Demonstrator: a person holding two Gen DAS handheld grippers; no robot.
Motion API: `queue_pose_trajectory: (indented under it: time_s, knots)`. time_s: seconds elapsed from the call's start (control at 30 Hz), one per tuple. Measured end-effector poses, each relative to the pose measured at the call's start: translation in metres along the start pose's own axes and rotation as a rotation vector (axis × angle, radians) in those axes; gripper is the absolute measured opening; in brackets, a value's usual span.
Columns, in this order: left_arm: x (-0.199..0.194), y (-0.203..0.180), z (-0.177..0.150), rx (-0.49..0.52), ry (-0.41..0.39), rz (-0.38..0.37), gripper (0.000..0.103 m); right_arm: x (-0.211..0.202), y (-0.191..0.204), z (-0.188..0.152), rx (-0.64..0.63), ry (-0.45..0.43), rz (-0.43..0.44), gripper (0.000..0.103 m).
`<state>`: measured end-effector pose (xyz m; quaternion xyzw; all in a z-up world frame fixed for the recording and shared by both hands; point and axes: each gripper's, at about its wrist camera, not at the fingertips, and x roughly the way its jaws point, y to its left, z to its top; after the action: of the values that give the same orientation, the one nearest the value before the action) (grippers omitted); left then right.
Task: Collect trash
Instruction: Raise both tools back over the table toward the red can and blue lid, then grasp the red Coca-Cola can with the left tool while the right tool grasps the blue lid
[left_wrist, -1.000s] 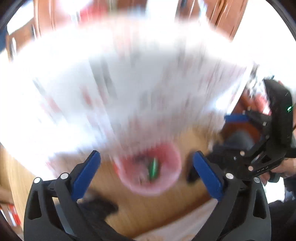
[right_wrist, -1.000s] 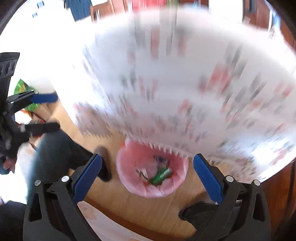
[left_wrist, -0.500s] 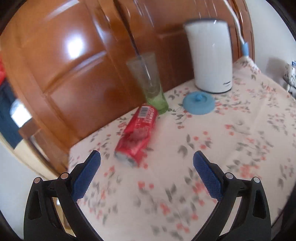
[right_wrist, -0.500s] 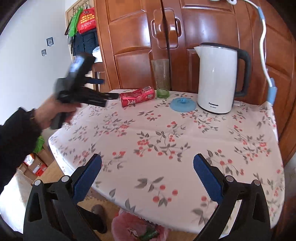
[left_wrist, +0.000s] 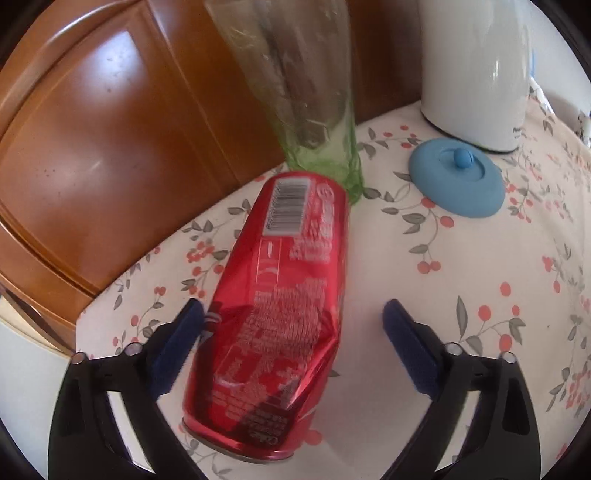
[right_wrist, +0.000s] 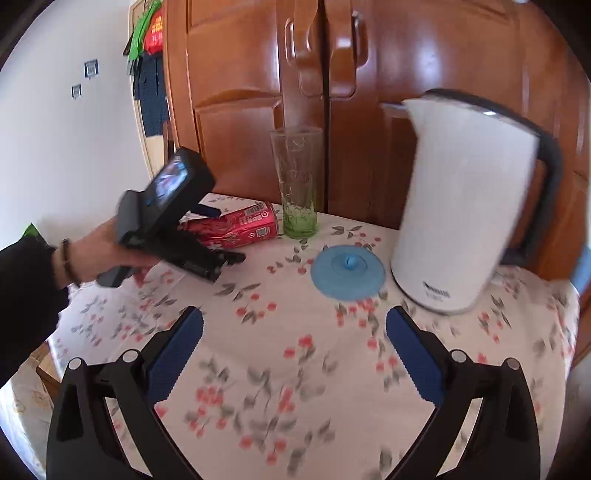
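Can: a crushed red can (left_wrist: 273, 314) lies on its side near the table's back left corner, on the flowered cloth (left_wrist: 461, 280), far end just beside the foot of a tall green-tinted glass (left_wrist: 314, 122).
Left gripper: the left gripper (left_wrist: 291, 343) straddles the can's dented near end; jaws are closing, left pad at or almost at the can wall, right pad clear of it. No grip yet.
Right gripper: the right gripper (right_wrist: 293, 354) hangs spread over the table's front part, nothing between its pads.
Neighbours: a blue silicone lid (left_wrist: 458, 181) lies flat right of the glass; a white kettle (right_wrist: 461, 206) stands near the back right corner.
Risk: judged, a one-sided closure could push the can into the glass and tip it; the creased wall may slip or buckle.
View difference: only the right wrist view shows the person's hand (right_wrist: 99, 258), the kettle's handle and the cabinet doors (right_wrist: 258, 74); only the left shows pad-to-can clearance and the barcode.
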<state>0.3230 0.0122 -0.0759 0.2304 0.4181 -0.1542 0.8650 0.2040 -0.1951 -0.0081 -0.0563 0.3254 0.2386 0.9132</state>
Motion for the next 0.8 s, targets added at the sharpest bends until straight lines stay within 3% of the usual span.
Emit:
queue_pose_trajectory:
  time_s: [0.13,0.23,0.3,0.37,0.47,0.63,0.8]
  knots:
    - [0.002,0.005,-0.006,-0.083,-0.022,-0.065,0.087,0.063,-0.018,0.028,-0.021,0.025,-0.056,0.097]
    - [0.003,0.011,-0.009,-0.122,-0.026,-0.087,0.087,0.093,-0.027,0.037,-0.010,0.063,-0.046,0.078]
    - [0.003,0.013,-0.010,-0.141,-0.023,-0.111,0.087,0.114,-0.031,0.040,-0.011,0.111,-0.067,0.075]
    - [0.001,0.014,-0.012,-0.147,-0.030,-0.102,0.087,0.128,-0.031,0.038,-0.029,0.140,-0.074,0.064]
    - [-0.003,0.013,-0.011,-0.139,-0.051,-0.103,0.087,0.140,-0.031,0.036,-0.035,0.174,-0.075,0.054]
    - [-0.015,0.015,-0.010,-0.141,-0.093,-0.101,0.089,0.150,-0.034,0.036,-0.032,0.191,-0.094,0.051]
    - [-0.015,0.014,-0.002,-0.135,-0.085,-0.111,0.089,0.155,-0.035,0.037,-0.027,0.197,-0.099,0.051]
